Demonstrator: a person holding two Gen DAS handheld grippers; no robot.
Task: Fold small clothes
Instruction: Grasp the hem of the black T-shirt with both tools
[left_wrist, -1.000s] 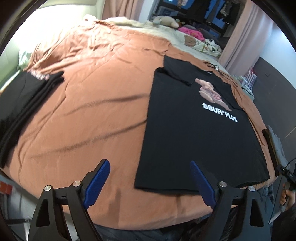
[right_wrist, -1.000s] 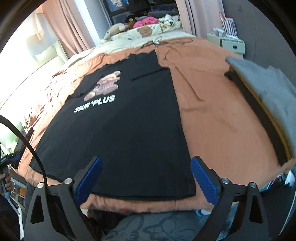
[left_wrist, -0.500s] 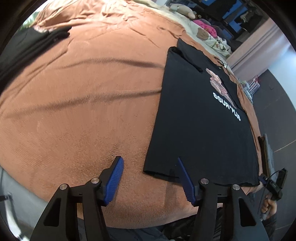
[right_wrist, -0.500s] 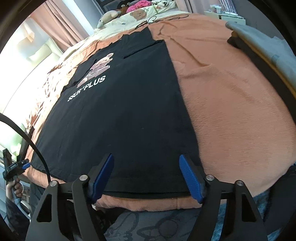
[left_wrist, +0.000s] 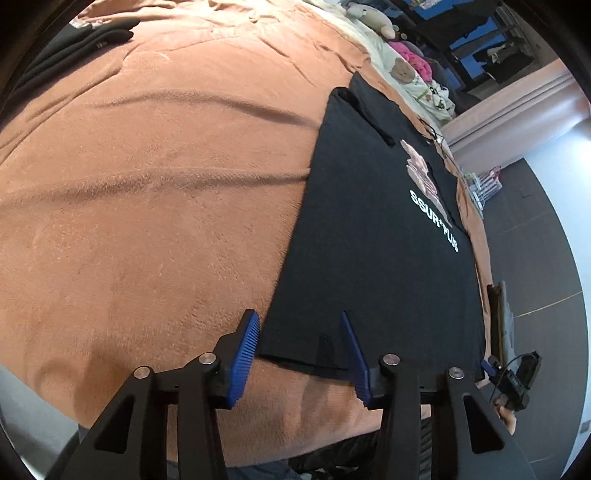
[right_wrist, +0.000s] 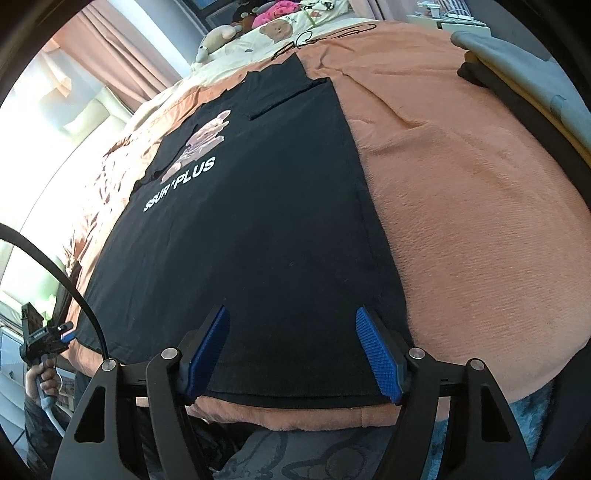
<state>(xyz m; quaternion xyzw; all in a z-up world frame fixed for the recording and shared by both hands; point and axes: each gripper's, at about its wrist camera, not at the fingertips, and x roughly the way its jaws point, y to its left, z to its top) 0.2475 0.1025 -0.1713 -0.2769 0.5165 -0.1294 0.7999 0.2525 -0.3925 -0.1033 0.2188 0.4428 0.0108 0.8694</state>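
both grippers (left_wrist: 299, 325) (right_wrist: 291, 321) spread over t-shirt (left_wrist: 369, 240) hem; contact unclear.

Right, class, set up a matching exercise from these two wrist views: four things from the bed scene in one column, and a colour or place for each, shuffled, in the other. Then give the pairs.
Things:
1. T-shirt
2. Blanket
3. Plush toy
4. Folded dark clothes

Descriptions:
A. Orange-brown, covering the bed
B. Far end of the bed, among the pillows
C. Black, lying flat with white lettering
D. Stacked on the blanket, off to the left in the left wrist view

Pairs: 1-C, 2-A, 3-B, 4-D
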